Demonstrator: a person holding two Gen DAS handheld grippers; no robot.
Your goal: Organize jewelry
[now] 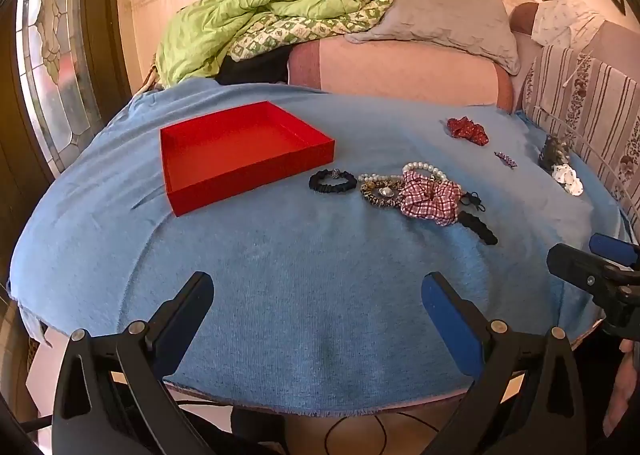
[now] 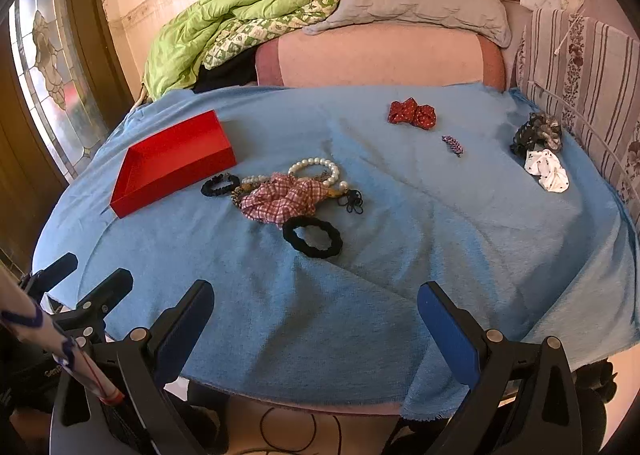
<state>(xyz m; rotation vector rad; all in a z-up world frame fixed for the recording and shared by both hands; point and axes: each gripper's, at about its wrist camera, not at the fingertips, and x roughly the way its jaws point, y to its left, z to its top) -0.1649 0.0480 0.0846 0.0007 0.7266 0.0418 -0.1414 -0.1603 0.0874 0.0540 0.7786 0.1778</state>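
An empty red tray [image 1: 240, 151] [image 2: 172, 163] lies at the left on a blue cloth [image 1: 320, 295]. To its right is a heap: a pearl bracelet [image 1: 424, 169] [image 2: 316, 167], a checked scrunchie [image 1: 430, 197] [image 2: 284, 197], a black beaded band [image 1: 332, 180] [image 2: 219, 185] and a black hair tie [image 2: 312, 237]. Further right lie a red scrunchie [image 1: 468, 130] [image 2: 412, 114], a small purple clip [image 2: 453, 145], a dark scrunchie [image 2: 538, 133] and a white one [image 2: 548, 171]. My left gripper [image 1: 318, 311] and right gripper [image 2: 316, 319] hover open over the near cloth, holding nothing.
Behind the cloth sit a pink sofa cushion [image 1: 400, 67], a green quilt [image 1: 248, 19] and a grey pillow [image 1: 440, 11]. A striped floral cover [image 2: 580, 67] runs along the right. A stained-glass door [image 1: 52, 67] stands at the left. A cable [image 2: 300, 431] loops below the near edge.
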